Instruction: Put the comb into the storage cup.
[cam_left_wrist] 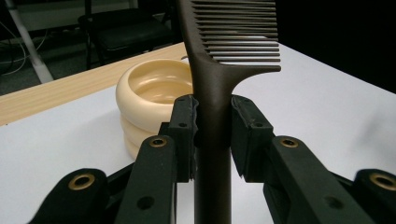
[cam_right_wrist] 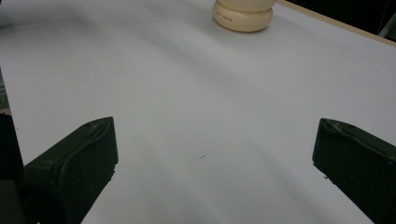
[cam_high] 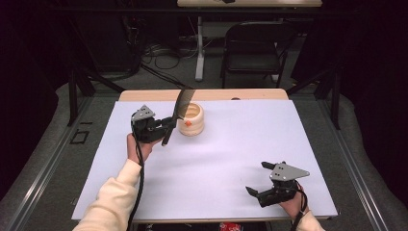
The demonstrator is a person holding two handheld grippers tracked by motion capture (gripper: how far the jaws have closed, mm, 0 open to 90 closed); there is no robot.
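Toward the far left of the counter (cam_high: 231, 168), a dark comb (cam_left_wrist: 212, 84) is clamped upright by the left hand-held gripper (cam_high: 166, 126), just beside a cream bowl (cam_high: 191, 119). Lowering it in seems next. The right hand-held gripper (cam_high: 260, 180) is held wide, empty.

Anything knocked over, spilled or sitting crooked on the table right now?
Nothing stands out. The cream holder stands upright, the comb is clamped by its handle in the left gripper, and the right gripper is open.
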